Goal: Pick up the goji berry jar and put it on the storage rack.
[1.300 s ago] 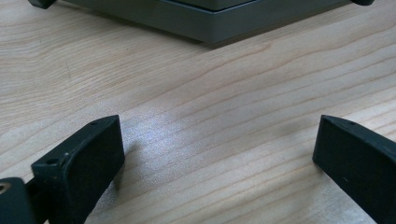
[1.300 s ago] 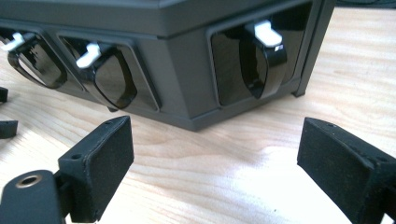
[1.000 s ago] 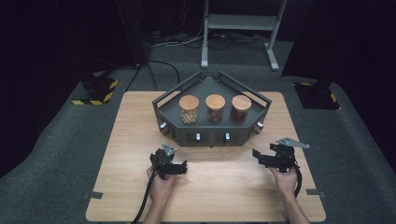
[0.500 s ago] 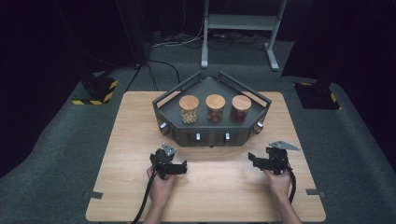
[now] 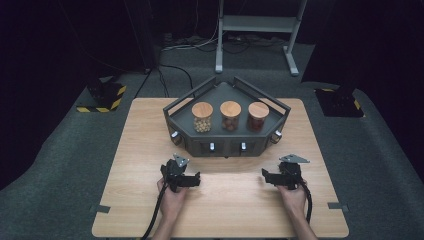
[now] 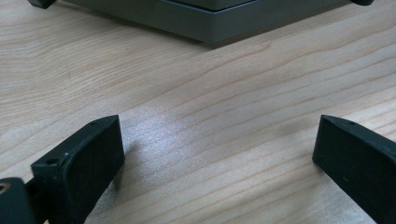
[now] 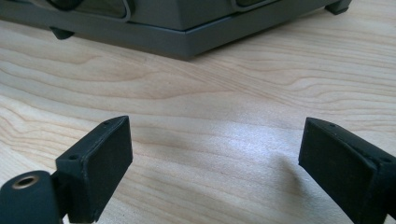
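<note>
Left gripper [image 5: 192, 181] and right gripper [image 5: 267, 177], each held in a hand low over the wooden table [image 5: 150, 150], jaws spread wide with bare tabletop between them and nothing grasped; the right gripper's jaws have just been opening further. In both gripper views the jaws face the front edge of the dark grey angular rack [image 5: 227, 146], which stands near, just beyond them. On its shelf, three cork-lidded glass jars in a row: left jar [image 5: 202, 117], middle jar [image 5: 230, 116], right jar [image 5: 258, 116].
</note>
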Available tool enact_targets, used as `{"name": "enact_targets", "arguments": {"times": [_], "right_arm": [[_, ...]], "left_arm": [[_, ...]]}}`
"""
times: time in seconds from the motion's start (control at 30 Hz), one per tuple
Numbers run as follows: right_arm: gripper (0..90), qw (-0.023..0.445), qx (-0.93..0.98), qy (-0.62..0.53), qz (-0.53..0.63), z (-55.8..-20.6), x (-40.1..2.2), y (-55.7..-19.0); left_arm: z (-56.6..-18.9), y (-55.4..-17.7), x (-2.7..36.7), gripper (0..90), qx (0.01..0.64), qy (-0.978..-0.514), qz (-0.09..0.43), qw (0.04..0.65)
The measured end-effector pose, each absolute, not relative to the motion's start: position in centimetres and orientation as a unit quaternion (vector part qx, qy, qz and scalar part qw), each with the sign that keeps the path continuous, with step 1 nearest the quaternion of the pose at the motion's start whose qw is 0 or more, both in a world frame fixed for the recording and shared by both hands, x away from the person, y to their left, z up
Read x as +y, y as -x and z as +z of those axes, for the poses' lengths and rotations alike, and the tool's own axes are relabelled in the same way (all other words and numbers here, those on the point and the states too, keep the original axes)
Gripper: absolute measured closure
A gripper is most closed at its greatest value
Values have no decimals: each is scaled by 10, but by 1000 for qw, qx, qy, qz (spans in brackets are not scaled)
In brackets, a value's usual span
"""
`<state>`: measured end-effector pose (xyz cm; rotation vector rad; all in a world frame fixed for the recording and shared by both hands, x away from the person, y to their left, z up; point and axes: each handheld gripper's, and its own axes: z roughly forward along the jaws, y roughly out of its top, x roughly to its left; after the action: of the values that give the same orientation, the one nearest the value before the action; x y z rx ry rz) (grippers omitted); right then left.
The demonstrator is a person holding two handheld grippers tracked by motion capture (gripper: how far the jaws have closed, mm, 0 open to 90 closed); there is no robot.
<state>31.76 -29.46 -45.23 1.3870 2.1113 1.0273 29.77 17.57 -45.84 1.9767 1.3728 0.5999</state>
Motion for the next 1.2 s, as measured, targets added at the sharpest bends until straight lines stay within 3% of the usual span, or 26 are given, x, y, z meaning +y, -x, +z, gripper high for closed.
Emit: {"name": "enact_targets", "arguments": {"times": [0.53,1.2], "right_arm": [[67,227,773,-487,336,-456,-270,-321],[65,225,773,-488,337,-456,-271,-322]], "left_arm": [[-458,-298,178,21,519,-757,227,326],[-458,-298,178,21,519,-757,227,326]]}}
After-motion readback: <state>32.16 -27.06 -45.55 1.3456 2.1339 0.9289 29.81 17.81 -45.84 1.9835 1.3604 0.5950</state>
